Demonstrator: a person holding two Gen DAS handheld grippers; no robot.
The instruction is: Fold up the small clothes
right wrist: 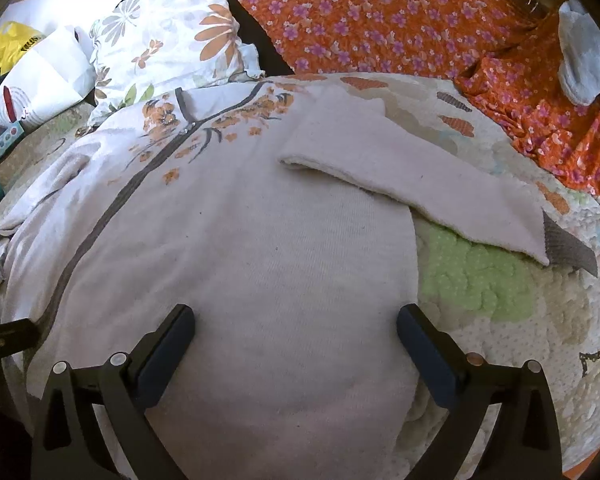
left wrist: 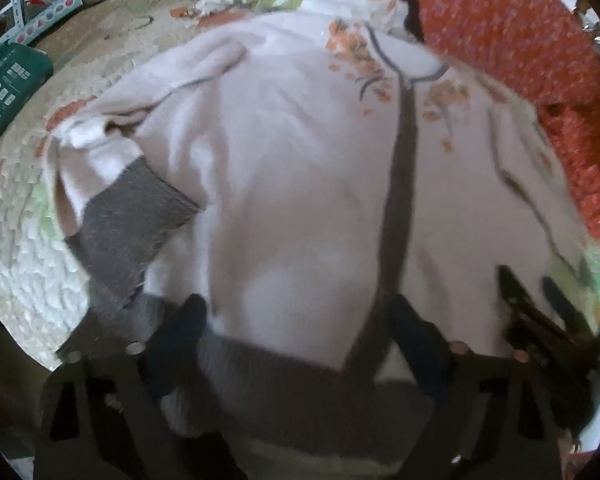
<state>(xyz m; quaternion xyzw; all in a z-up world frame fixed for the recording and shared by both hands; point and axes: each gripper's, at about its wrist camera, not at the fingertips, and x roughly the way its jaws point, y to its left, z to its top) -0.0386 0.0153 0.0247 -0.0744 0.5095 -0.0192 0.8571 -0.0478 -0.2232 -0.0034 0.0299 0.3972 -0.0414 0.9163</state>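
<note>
A pale pink zip-up child's jacket (left wrist: 300,184) with a grey zipper and orange flower print lies spread on a quilted bedcover. Its left sleeve with a grey cuff (left wrist: 128,220) is bunched at the left. In the right wrist view the jacket (right wrist: 228,216) fills the middle, and its right sleeve (right wrist: 420,184) with a grey cuff (right wrist: 568,248) lies out to the right. My left gripper (left wrist: 300,332) is open, low over the grey hem. My right gripper (right wrist: 296,332) is open over the jacket's lower right part. The right gripper also shows in the left wrist view (left wrist: 540,312).
A floral pillow (right wrist: 168,40) lies behind the jacket. An orange flowered cloth (right wrist: 400,12) covers the back right. White and yellow bags (right wrist: 32,60) and a green box (left wrist: 4,92) lie at the left. The quilted bedcover (right wrist: 500,320) shows at the right.
</note>
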